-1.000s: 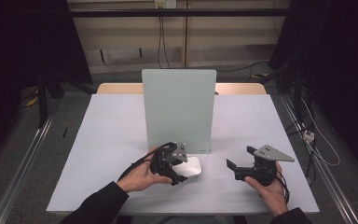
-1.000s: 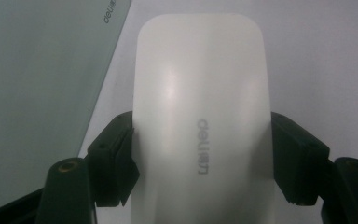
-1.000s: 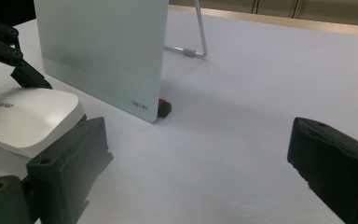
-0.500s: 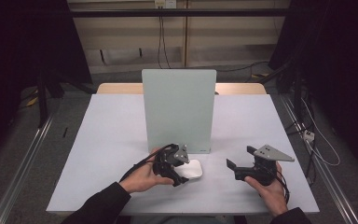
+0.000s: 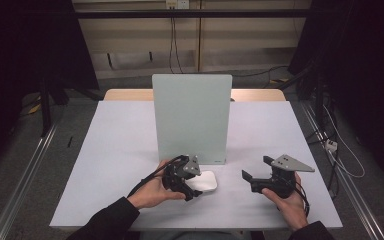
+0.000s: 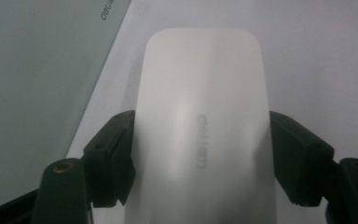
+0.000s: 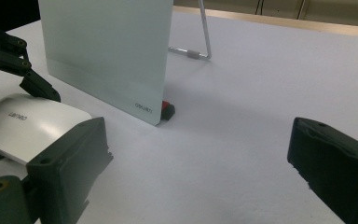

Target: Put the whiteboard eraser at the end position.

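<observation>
Change, high view: fingers of the left gripper [image 5: 194,188] just been opening around the white mouse [image 5: 206,181]; mouse flat on the desk [image 5: 120,150], near the front edge and just in front of the upright pale-green panel [image 5: 192,117].
Meaning: probably a set-down being finished, with the grip eased off and only the pull-back left.
Right gripper, high view: right gripper [image 5: 256,169] held well to the right of the mouse, spread wide, nothing between the fingers.
Long axis, high view: roughly across the desk, one end inside the left gripper and the other pointing toward the right gripper.
Left gripper view: mouse [image 6: 200,116] between the fingers [image 6: 112,154], pads just beside its two long sides and apparently no longer pressing; long axis straight away from the camera, rounded far end up-frame, grey lettering along that axis; panel [image 6: 37,84] close at the left.
Right gripper view: mouse [image 7: 23,123] low at the left, lying level, lettered top upward; own fingers [image 7: 70,158] far apart and empty; panel's red foot [image 7: 168,108] and wire stand [image 7: 205,32] beyond.
</observation>
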A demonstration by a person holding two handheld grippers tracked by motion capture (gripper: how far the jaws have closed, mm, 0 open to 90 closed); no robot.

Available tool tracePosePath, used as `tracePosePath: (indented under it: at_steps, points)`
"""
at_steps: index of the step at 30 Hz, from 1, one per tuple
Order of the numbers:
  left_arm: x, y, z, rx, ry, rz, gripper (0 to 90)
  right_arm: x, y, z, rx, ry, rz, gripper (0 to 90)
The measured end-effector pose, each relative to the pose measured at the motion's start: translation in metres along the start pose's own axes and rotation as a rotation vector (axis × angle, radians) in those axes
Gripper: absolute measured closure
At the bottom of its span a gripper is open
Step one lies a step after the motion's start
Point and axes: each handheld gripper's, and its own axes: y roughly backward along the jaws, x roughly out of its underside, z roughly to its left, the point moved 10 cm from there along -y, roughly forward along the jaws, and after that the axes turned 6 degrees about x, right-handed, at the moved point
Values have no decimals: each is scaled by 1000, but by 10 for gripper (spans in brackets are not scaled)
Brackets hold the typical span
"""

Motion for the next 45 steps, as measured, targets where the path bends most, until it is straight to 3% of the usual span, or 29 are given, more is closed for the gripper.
tracePosePath:
  at_steps: [5, 7, 9, 10, 12, 18, 20, 21, 22, 24, 28, 30, 32, 35, 38, 45]
  points:
    - [-4, 7, 1, -9, 20, -44, 172, 0, 0, -2, 5, -4, -5, 48]
    - [-7, 10, 0, 17, 39, -81, 141, 0, 0, -3, 6, -4, -4, 48]
    - [-6, 13, 1, 19, 47, -83, 108, 0, 0, -3, 8, -2, -4, 48]
    - [-6, 15, 4, -11, 50, -87, 105, 0, 0, -3, 8, -2, -7, 48]
    - [-9, 17, 6, -10, 70, -129, 80, 0, -1, -2, 9, -2, -5, 48]
    - [-11, 32, 16, -75, 114, -202, 68, 0, -1, -1, 12, 2, 2, 48]
    - [-10, 40, 20, -126, 109, -219, 70, -1, 0, -1, 13, 3, -3, 48]
    - [-12, 43, 20, -131, 111, -252, 70, 0, 0, -1, 15, -2, -2, 48]
    - [-12, 45, 21, -132, 114, -253, 69, 0, 0, -1, 16, -4, -2, 47]
    - [-12, 52, 25, -176, 129, -272, 69, 0, 1, -2, 18, -1, -4, 46]
    - [-9, 62, 28, -193, 175, -305, 69, 0, 1, -2, 21, -1, -5, 46]
    - [-6, 66, 29, -183, 207, -316, 70, 0, 1, -2, 20, -6, -8, 46]
    - [-1, 71, 32, -220, 221, -333, 70, -1, 1, -2, 19, -14, -11, 46]
    - [5, 76, 32, -229, 232, -353, 69, 0, 1, -2, 22, -19, -12, 46]
    - [15, 83, 36, -299, 245, -361, 71, -1, 1, -2, 23, -24, -15, 46]
    - [32, 96, 38, -320, 302, -408, 70, 1, 3, -2, 28, -20, -11, 46]
